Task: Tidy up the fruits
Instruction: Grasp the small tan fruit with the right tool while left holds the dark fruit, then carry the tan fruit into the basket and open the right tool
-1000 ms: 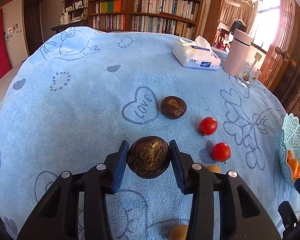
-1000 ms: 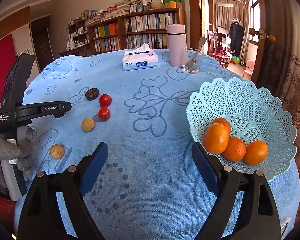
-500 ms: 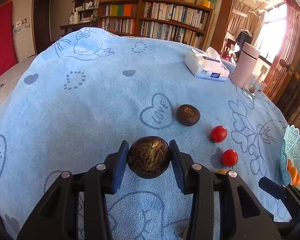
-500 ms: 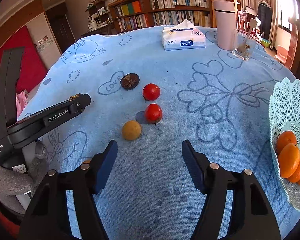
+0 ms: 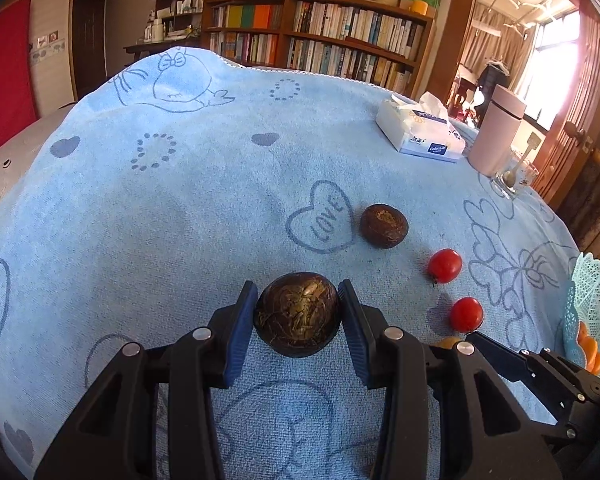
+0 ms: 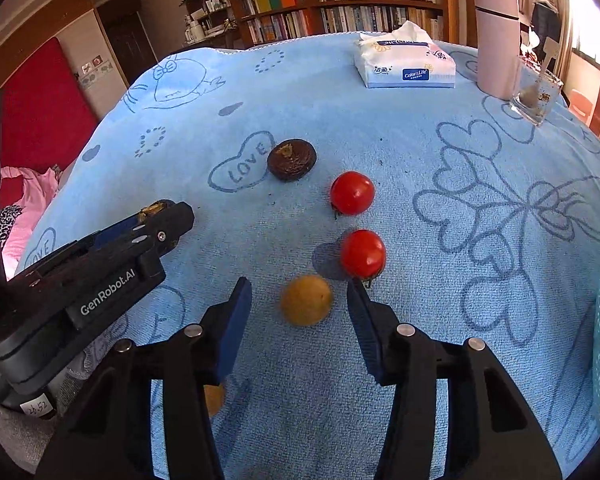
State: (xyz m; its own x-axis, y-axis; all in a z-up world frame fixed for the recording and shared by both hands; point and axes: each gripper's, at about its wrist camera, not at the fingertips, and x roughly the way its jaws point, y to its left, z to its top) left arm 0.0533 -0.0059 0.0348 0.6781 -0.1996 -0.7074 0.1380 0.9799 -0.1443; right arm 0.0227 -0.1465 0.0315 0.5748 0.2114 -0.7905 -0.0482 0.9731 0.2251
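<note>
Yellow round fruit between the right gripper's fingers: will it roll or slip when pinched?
The yellow fruit looks nearly spherical and sits free on the blue towel, so an off-centre touch would probably roll it. Its skin looks smooth and matte, so slip seems moderate. The right gripper, jaws just closing, brackets it without contact yet.

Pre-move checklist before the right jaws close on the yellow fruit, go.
1. Yellow fruit sits between the right gripper pads: ok. The jaws have just been closing, with a gap left on both sides.
2. Fruit centred: not ok, it looks nearer the right pad.
3. Near tomato clear of the right fingertip: cannot tell, they look very close.
4. Left gripper shut on the dark brown fruit: ok.
5. Left gripper out of the closing path: ok, it is off to the left.
6. Basket has room: cannot tell, only its edge and some oranges show.
</note>
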